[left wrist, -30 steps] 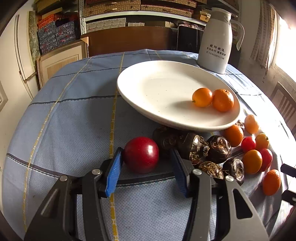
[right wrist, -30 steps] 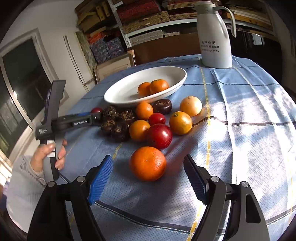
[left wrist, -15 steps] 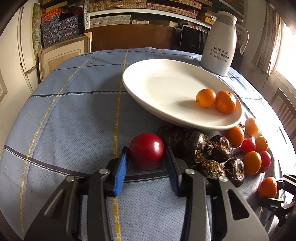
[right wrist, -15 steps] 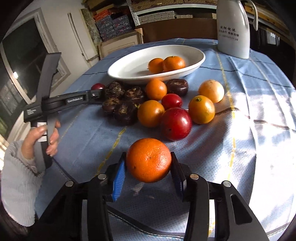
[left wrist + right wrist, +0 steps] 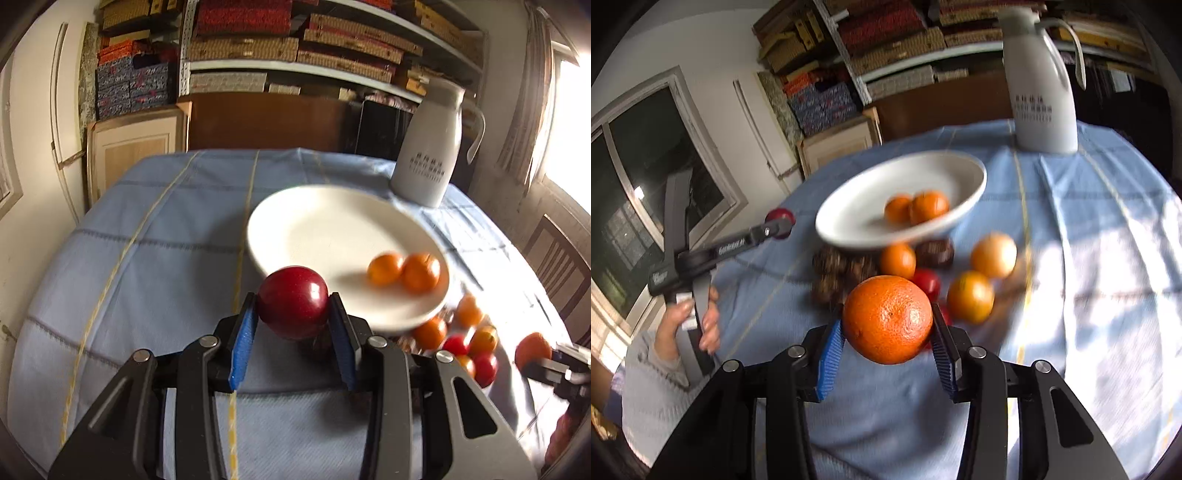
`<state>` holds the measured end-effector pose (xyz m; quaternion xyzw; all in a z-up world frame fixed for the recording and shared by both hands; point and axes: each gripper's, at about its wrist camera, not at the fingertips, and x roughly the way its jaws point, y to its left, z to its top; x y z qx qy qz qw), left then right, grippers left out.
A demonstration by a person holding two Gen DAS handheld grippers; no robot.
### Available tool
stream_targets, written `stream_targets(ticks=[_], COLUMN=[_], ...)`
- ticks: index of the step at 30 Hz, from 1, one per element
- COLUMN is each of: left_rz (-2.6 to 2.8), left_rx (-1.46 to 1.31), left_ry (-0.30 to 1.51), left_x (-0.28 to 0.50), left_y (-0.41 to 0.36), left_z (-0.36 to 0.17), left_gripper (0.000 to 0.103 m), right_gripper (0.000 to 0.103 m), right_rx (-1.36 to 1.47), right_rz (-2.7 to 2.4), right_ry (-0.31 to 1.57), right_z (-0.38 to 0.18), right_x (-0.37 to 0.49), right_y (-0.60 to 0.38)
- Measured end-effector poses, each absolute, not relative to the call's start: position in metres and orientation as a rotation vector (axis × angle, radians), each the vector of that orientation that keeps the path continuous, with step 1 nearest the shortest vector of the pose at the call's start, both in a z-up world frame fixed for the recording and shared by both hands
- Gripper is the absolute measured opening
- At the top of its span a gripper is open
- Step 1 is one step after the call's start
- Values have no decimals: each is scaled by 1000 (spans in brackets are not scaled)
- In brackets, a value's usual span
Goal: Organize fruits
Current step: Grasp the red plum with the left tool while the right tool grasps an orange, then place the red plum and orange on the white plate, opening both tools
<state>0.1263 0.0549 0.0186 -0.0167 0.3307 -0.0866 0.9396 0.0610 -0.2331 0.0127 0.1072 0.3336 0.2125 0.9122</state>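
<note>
On the blue checked tablecloth (image 5: 155, 258) a wide white plate (image 5: 325, 221) is sitting, holding two small oranges (image 5: 404, 271) side by side near its right edge, with a white jug (image 5: 428, 147) standing beyond it. Just in front of the plate a heap of loose fruit is lying: orange and red pieces (image 5: 971, 295) and some dark brown ones (image 5: 831, 273), all smeared by motion blur, so the brown ones are hard to identify. A second ago both fruits now held were resting on the cloth between open jaws; now each is being carried clear of it. The right gripper (image 5: 886, 341) is clamping a large orange (image 5: 888, 317) between its blue pads, and the orange is hiding part of the red fruit behind it. The left gripper (image 5: 291, 325) is squeezing a red plum-like fruit (image 5: 293, 301), held in front of the plate's near rim and covering the dark fruit below. In the right wrist view a person's hand (image 5: 690, 321), in a grey sleeve, is gripping the left tool's handle. At the right edge of the left wrist view the large orange is showing only partly, cut off by the frame's dark corner.
</note>
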Motion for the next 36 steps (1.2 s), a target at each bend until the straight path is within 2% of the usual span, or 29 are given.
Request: stream_targets(ticks=[7,13,20,22,24,26,28,30,33,36], left_rz=[-155,-153,-165,-149,-137,-127,-112,-99,-83,-66], left_rx=[-11,-2,44,64,72,72,79,79,61,45], left_ry=[704,777,807,796,777,753,738,728,714,702], left_x=[185,225,237,236,232,229,224,220,210,191], left_y=[34,26,17,15,15,17,18,21,28,36], left_z=[18,-7,-24,-25,-23,-19,-16,-13,-10,-7], left_gripper=[38,38,39,48,65,74,78,87,91,95], right_gripper=[45,45,46,47,54,55,55,57,67,69], right_rx=[193,217,224,235,247,257,271,279,272,265], right_rz=[362,329,340,330,331,335,347,349,350,328], right_ry=[601,706,815,830,825,807,779,735,663,617], right_z=[48,20,-7,-10,-11,-6,2,13,26,26], right_x=[146,226,252,253,252,243,234,221,198,174], right_y=[-216,-205,-195,-197,-200,-203,-208,-212,-218,-226])
